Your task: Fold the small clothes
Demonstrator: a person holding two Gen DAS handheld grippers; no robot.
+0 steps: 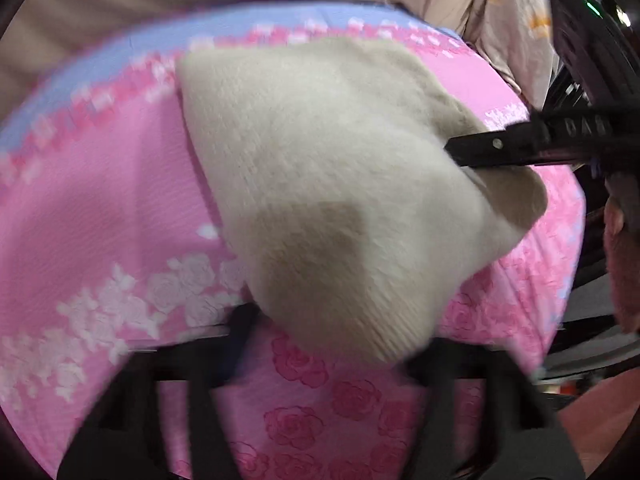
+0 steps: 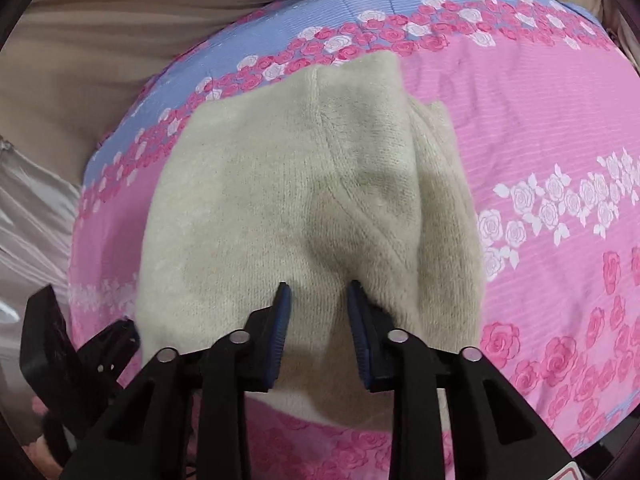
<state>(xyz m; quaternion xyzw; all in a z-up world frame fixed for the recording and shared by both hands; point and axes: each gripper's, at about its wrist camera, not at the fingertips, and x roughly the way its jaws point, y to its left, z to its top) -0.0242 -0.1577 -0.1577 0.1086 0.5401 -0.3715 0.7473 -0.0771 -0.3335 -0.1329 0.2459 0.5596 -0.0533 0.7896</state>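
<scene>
The cream fuzzy knitted garment [image 2: 304, 208] lies partly folded in the middle of both frames, on a pink quilted bedspread with rose bands and a blue strip [image 2: 540, 128] along its top edge. In the right wrist view, the right hand-held gripper [image 2: 318, 296] has its blue-padded fingers apart, tips resting on the garment's near edge, nothing pinched. The left hand-held gripper [image 1: 320, 344] sits at the bottom centre of its blurred view, the garment's corner between its fingers; whether it is clamped I cannot tell. To fold well, I judge both should pinch a single layer at the near hem and carry it over evenly.
</scene>
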